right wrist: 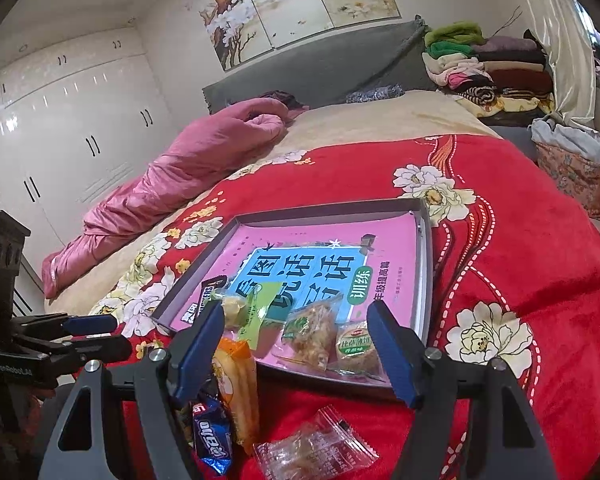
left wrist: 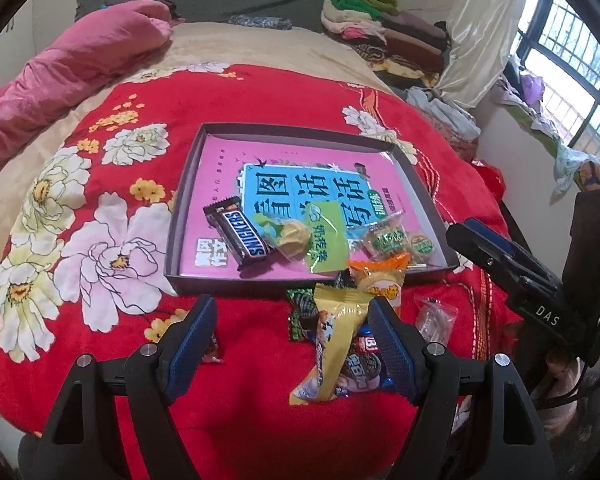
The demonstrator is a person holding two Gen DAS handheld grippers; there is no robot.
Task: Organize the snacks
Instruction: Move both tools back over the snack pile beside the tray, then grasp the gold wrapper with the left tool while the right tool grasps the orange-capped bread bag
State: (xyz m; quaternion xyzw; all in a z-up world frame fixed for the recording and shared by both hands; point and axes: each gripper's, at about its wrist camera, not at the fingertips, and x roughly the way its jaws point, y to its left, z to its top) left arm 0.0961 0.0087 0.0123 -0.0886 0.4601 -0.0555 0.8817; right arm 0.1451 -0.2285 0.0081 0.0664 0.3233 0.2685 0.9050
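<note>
The yellow snack packet [left wrist: 332,344] is seen lying lengthwise on the red floral blanket [left wrist: 100,240] before the shallow box [left wrist: 172,248], just inside the right finger of the left claw [left wrist: 292,344], nearer than the right claw [right wrist: 300,356]; both claws stand apart, empty

Each camera sits close behind its own tongs, looking forward and down over the bed: both share the tray [left wrist: 420,184] [right wrist: 426,264] just beyond the fingertips, seen from neighbouring sides.
</note>
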